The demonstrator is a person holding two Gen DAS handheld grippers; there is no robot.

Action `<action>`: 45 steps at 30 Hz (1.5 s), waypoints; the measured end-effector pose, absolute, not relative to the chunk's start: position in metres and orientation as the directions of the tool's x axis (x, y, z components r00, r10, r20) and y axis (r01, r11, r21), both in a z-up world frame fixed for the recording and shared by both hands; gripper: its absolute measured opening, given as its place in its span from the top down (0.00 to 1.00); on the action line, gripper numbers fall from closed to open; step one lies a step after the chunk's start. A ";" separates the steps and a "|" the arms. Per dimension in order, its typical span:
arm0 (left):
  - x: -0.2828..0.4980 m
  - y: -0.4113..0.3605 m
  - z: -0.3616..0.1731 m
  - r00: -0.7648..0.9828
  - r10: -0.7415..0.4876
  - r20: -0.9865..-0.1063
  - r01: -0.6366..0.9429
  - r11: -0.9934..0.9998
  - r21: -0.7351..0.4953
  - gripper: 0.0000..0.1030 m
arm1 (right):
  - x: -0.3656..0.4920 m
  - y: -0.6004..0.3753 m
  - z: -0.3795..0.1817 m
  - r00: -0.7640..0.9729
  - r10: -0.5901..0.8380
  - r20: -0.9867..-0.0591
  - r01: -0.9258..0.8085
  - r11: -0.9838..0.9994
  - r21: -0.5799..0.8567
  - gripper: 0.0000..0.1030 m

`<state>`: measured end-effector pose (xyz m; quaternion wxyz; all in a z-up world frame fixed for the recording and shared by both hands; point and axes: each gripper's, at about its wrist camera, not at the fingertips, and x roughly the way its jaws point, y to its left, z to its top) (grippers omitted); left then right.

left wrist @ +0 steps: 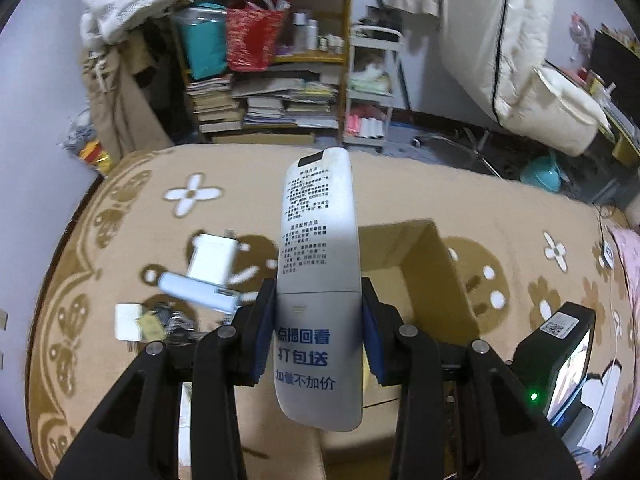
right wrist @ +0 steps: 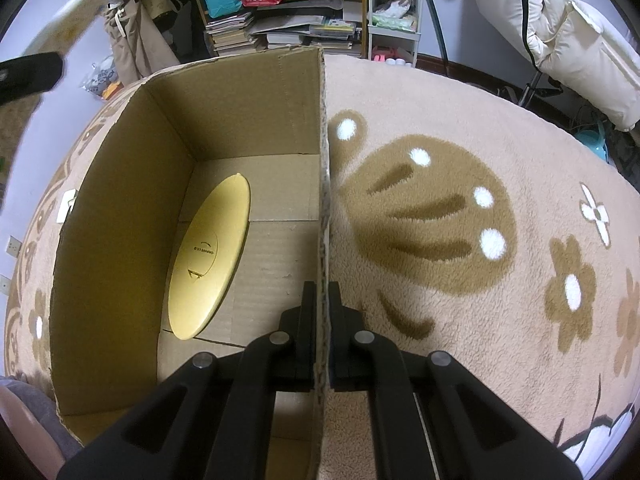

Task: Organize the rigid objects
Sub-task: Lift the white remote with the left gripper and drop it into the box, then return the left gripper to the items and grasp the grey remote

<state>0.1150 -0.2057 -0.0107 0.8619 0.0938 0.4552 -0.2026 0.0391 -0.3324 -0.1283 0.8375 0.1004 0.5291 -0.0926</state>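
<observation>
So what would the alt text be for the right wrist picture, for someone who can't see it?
A black claw is pinched shut on the right-hand wall of an open cardboard box that sits on a beige blanket with brown flower patterns. Inside the box lies a yellow oval disc; cluttered shelves stand behind.

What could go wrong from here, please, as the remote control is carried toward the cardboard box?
The left gripper pinches the remote control near its lower end only, so it could pivot or slip. Dropped in, it might strike the yellow disc. The right gripper clamps the thin cardboard box wall, which may buckle.
</observation>
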 end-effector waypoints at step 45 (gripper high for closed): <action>0.107 -0.148 -0.035 0.574 -0.116 -0.811 0.341 0.934 0.108 0.01 | 0.037 -0.333 -0.129 0.427 -0.028 -0.904 0.258 0.962 0.092 0.93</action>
